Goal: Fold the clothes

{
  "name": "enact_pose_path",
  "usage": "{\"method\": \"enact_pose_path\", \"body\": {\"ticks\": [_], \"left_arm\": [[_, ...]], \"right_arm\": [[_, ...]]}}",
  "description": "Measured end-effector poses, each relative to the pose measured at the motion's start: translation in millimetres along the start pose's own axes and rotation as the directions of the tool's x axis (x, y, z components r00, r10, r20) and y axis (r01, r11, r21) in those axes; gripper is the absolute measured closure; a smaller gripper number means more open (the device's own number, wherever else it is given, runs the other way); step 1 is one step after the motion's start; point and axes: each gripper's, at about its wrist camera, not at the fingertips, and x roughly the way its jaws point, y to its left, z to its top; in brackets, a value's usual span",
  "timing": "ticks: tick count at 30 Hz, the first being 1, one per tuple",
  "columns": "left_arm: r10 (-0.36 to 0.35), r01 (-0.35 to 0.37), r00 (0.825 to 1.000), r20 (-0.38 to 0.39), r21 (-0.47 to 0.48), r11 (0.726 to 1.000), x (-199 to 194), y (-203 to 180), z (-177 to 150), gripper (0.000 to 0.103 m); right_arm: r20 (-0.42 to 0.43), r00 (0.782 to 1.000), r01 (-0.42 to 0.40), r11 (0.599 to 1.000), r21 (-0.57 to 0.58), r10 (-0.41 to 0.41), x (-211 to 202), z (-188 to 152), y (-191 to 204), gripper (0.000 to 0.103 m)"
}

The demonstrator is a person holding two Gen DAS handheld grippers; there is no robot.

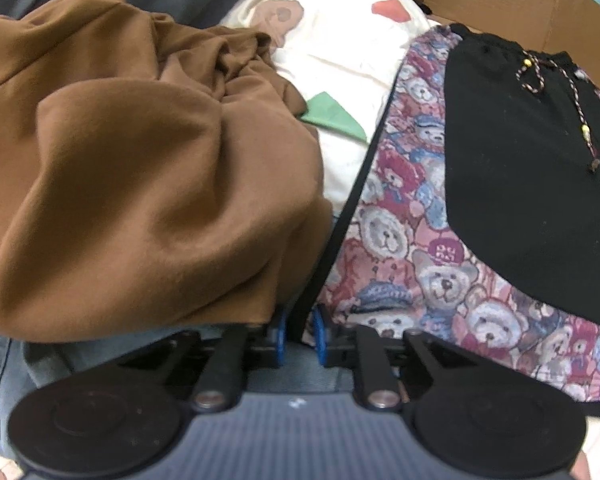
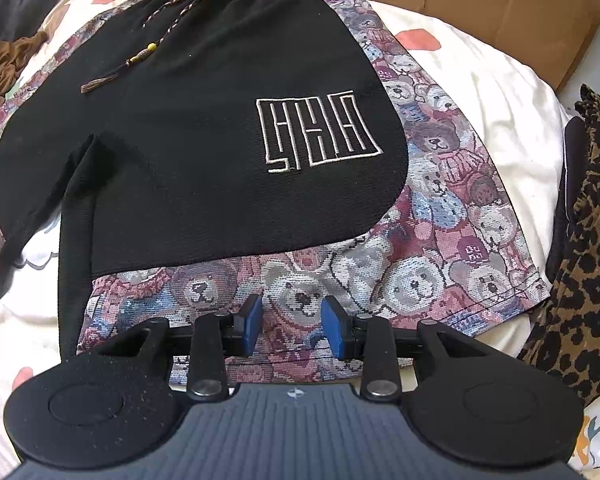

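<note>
On the bed, over a cream sheet [image 2: 480, 92] printed with coloured shapes, a pair of shorts [image 2: 228, 120] is spread flat — black panels in the middle with an outlined logo [image 2: 318, 134], teddy-bear tapestry cloth down the sides and along the hem [image 2: 300, 284]. The cloth is judged soft and light, though the woven bear fabric looks thicker and somewhat firmer than the black knit, so it should hold a crease fairly well and not slip much. A braided drawstring [image 2: 160, 36] with beads lies loose across the waistband end and may snag or trail when the garment is turned. The right claw [image 2: 291, 322] is seen standing open over the hem of the near leg, its blue pads either side of a bear's face, nothing pinched between them. The left claw [image 1: 300, 334] is nearly closed at the black edge strip [image 1: 356, 196] of the shorts' other side, beside a crumpled brown garment [image 1: 140, 180]; the strip runs down between the pads, but whether it is truly gripped cannot be told. The hem corners and side seams are judged the best places to be taken hold of — doubled, stitched cloth that will not stretch.
</note>
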Motion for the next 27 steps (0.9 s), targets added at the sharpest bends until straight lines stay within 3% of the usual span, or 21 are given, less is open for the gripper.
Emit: {"method": "enact_pose_path", "body": {"ticks": [8, 12, 27], "left_arm": [[-0.022, 0.023, 1.000, -0.009, 0.041, 0.999, 3, 2, -6, 0.082], [0.001, -0.001, 1.000, -0.002, 0.091, 0.996, -1, -4, -9, 0.095], [-0.142, 0.143, 0.990, 0.014, -0.046, 0.989, -71, -23, 32, 0.098]], "right_arm": [[0.005, 1.000, -0.002, 1.000, -0.001, 0.002, 0, -1, 0, 0.055], [0.013, 1.000, -0.026, 1.000, 0.004, 0.026, -3, -1, 1, 0.055], [0.082, 0.990, -0.113, 0.994, 0.000, 0.112, -18, 15, 12, 0.055]]}}
